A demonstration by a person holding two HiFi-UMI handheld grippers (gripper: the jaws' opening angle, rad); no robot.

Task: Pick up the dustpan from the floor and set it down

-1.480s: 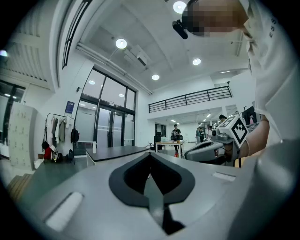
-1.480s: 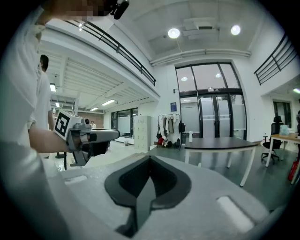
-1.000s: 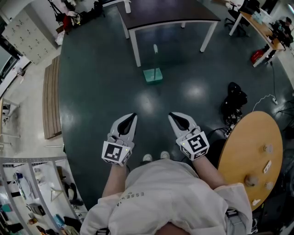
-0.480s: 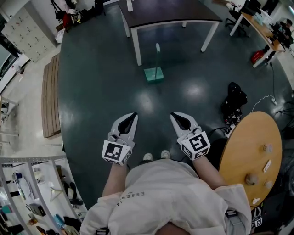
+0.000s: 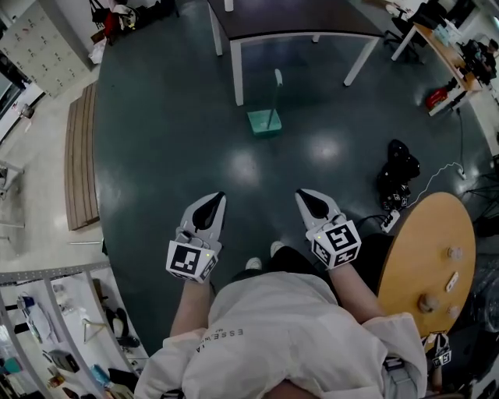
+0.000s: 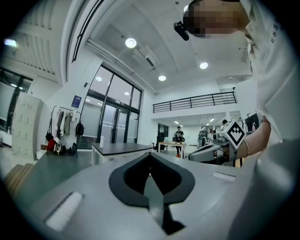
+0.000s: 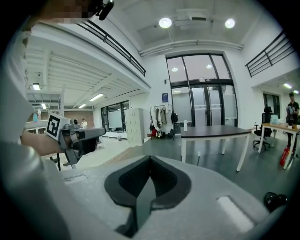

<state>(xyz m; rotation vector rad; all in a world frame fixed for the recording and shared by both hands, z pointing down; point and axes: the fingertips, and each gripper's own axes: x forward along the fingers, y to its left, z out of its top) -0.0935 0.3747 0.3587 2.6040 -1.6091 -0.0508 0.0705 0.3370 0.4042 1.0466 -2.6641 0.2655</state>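
Looking down from the head view, the green dustpan (image 5: 263, 122) stands on the dark floor (image 5: 156, 140), handle upright, just beside a leg of the dark table (image 5: 288, 15) and well ahead of both tools. The left tool (image 5: 220, 195) and right tool (image 5: 301, 192) sit side by side, apart. In the left gripper view, that tool is pinched together, empty. In the right gripper view, that tool is likewise closed on nothing, with the table beyond it.

Overhead head view, gripper views facing table (image 5: 288, 19) (image 6: 117, 148) (image 7: 213, 131)
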